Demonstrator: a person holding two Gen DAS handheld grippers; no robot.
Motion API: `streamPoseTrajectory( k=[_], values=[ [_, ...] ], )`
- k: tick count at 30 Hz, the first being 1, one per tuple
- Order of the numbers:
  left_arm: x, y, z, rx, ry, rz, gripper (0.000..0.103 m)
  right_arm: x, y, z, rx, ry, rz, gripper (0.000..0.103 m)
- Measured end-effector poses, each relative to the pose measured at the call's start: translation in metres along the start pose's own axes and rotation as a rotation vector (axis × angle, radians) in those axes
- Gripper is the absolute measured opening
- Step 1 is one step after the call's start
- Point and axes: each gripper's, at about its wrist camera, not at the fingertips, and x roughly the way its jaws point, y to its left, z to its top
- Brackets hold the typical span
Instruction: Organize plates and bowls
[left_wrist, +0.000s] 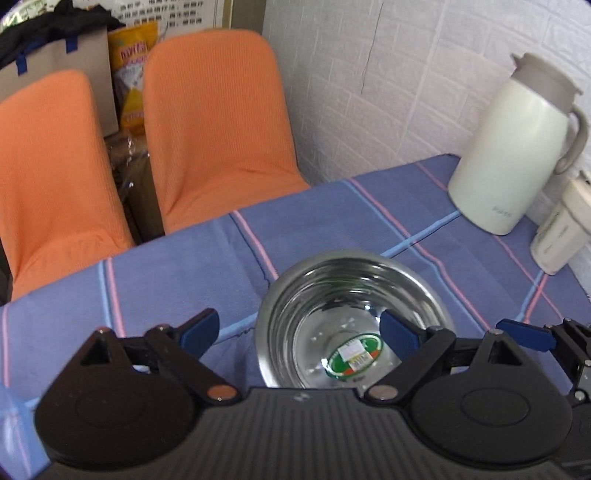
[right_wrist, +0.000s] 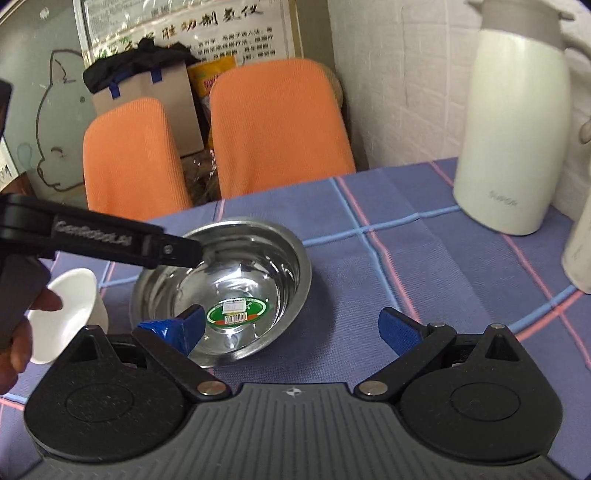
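The steel bowl (left_wrist: 351, 317) sits directly ahead of the left gripper (left_wrist: 299, 328) and a little to its right: one blue pad hangs outside the near rim on the left, the other pad (left_wrist: 397, 334) reaches over the rim into the hollow, so the wall of the bowl lies between the two. The jaws stand wide apart, gripping nothing yet. In the right wrist view the left tool crosses in from the left, its tip over the far-left rim.

The right gripper (right_wrist: 291, 328) is likewise spread wide and empty. The bowl (right_wrist: 225, 291) lies ahead and to its left, with the left finger (right_wrist: 184, 326) over the near rim and the right finger above bare cloth. By my reading the left gripper is the better placed, since it already straddles the wall; closing there looks like the move the task turns on.

The bowl is round (no long axis to line up with), thin-walled polished steel, mirror-bright, with an oval green label on its floor. It would likely be slippery under a pinch. Beside it, further left of the right gripper, stands a small white cup (right_wrist: 62, 314), smooth and matte, tilted toward the camera, with a hand (right_wrist: 22, 332) close by it. Everything rests on a blue checked tablecloth (right_wrist: 406, 277), soft and slightly creased.
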Motion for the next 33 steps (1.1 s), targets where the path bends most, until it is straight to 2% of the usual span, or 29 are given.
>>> streamPoseTrajectory(
  k=[5,9,14,15,16,17,19,21,22,27,33],
  values=[
    [0.025,0.002,0.001,-0.001,0.039,0.003,0.093,0.024,0.000,0.003,-0.013,0.030,-0.010,0.088],
    [0.034,0.004,-0.001,0.007,0.057,0.003,0.092,0.039,0.000,-0.001,0.003,0.053,0.014,0.086],
    [0.043,0.006,-0.005,0.006,0.080,0.017,0.091,0.044,0.014,-0.005,-0.073,0.022,-0.020,0.086],
    [0.045,0.006,-0.006,0.007,0.089,0.021,0.083,0.044,0.016,-0.006,-0.083,0.018,-0.015,0.086],
    [0.044,0.003,-0.007,0.026,0.074,0.043,0.068,0.043,0.018,-0.007,-0.092,0.014,-0.001,0.085],
    [0.044,-0.001,-0.008,0.055,0.068,0.067,0.065,0.043,0.019,-0.008,-0.097,0.006,0.008,0.083],
    [0.041,-0.005,-0.007,0.064,0.075,0.036,0.042,0.044,0.022,-0.007,-0.095,0.000,0.022,0.082],
    [0.039,-0.008,-0.005,0.067,0.090,0.016,0.036,0.043,0.025,-0.007,-0.088,0.005,0.051,0.081],
    [0.038,-0.009,-0.006,0.072,0.094,0.006,0.034,0.041,0.027,-0.007,-0.078,0.011,0.068,0.079],
    [0.025,-0.014,-0.012,0.080,0.114,-0.033,0.035,0.022,0.025,-0.012,-0.054,0.019,0.092,0.079],
    [-0.010,-0.035,-0.033,0.109,0.102,-0.036,0.035,-0.017,0.031,-0.027,-0.041,0.016,0.089,0.081]
  ],
)
